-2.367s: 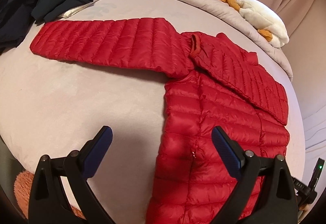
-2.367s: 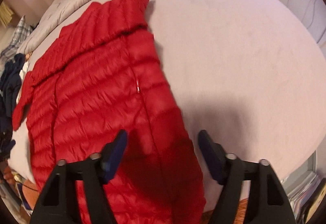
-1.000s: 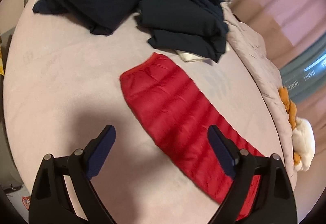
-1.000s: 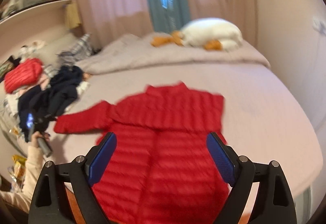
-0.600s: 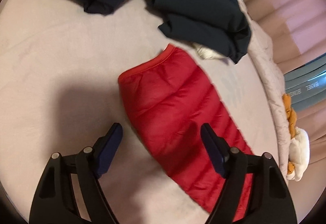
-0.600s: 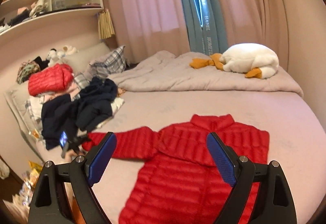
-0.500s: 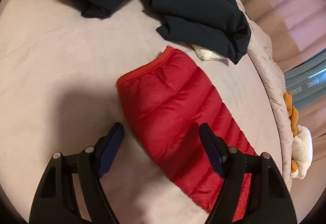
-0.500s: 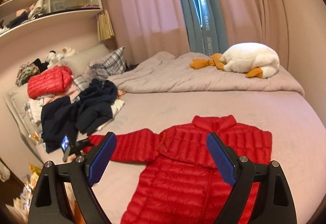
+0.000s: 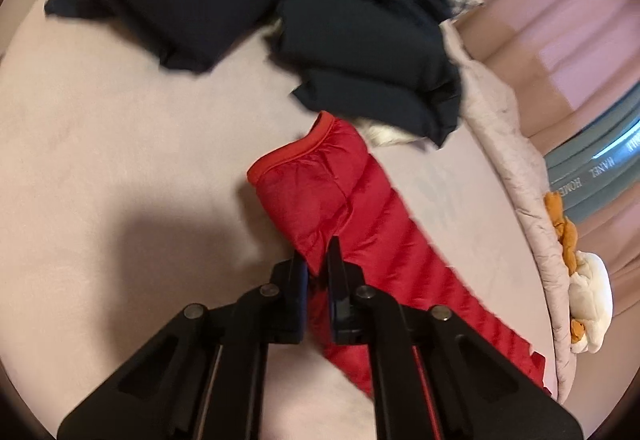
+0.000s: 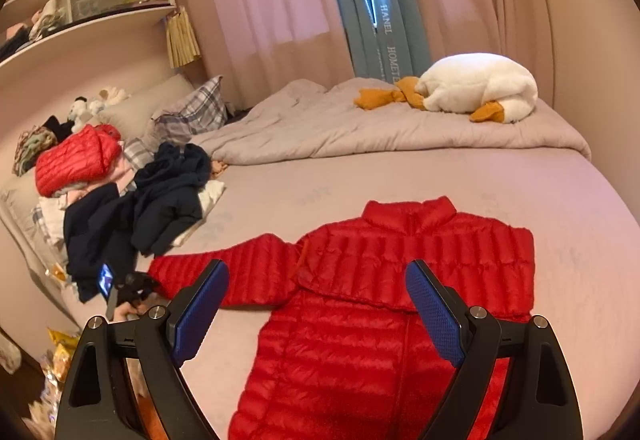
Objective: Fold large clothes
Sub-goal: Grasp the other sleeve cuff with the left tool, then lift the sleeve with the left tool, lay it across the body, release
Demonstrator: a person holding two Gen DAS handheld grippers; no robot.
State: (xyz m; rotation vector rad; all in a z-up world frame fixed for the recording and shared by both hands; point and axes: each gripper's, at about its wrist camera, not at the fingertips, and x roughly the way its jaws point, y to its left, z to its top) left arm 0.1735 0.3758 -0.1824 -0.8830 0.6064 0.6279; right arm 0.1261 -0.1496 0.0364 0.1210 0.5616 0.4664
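Jacket [image 10: 380, 304] lies flat near the bed's [image 10: 520, 176] front edge, one sleeve [image 9: 360, 224] stretched out sideways. My left gripper [image 9: 318, 272] has just closed and now pinches that sleeve near its cuff. My right gripper [image 10: 316, 312] hangs above the jacket, jaws wide apart.

My right gripper [image 10: 316, 304] is hovering, fingers [image 10: 200, 310] standing wide apart with nothing between, over the red puffer jacket [image 10: 380, 300] lying flat on the bed [image 10: 580, 200]; one sleeve [image 10: 224, 276] is stretching toward the dark clothes pile [image 10: 140, 216].
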